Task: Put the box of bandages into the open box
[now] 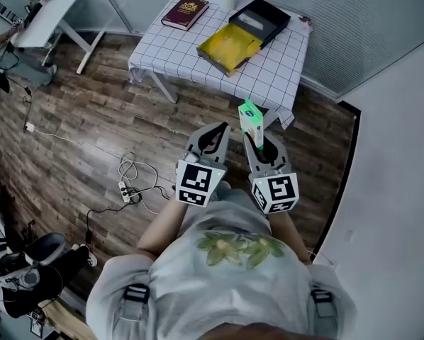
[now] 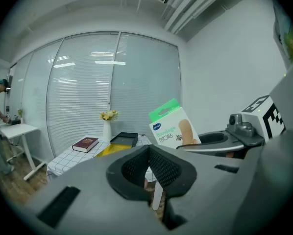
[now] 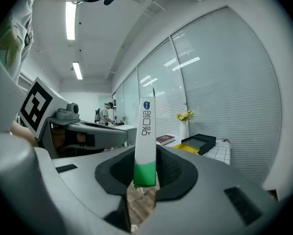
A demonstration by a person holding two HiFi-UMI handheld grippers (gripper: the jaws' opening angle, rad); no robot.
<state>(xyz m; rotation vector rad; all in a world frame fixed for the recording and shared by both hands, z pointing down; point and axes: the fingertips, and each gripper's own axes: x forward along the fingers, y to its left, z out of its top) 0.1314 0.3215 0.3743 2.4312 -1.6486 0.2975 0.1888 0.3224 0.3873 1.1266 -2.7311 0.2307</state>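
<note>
While right claw (image 3: 145, 168) grips bandage box (image 3: 146, 126), book (image 1: 184, 13), open box (image 1: 274, 20) ahead

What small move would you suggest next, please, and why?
Probably step forward, carrying the bandage box toward the table. The right gripper holds it upright in its jaws, but the open box lies well ahead on the table, likely beyond reach from here.

Two tongs: left tongs (image 1: 213, 133), right tongs (image 1: 260, 144). One box of bandages (image 1: 251, 119), one open box (image 1: 260, 20), one yellow flat item (image 1: 228, 48), one red book (image 1: 185, 12), one vase of flowers (image 2: 107, 129), one checked tabletop (image 1: 176, 48), one power strip (image 1: 125, 188).
</note>
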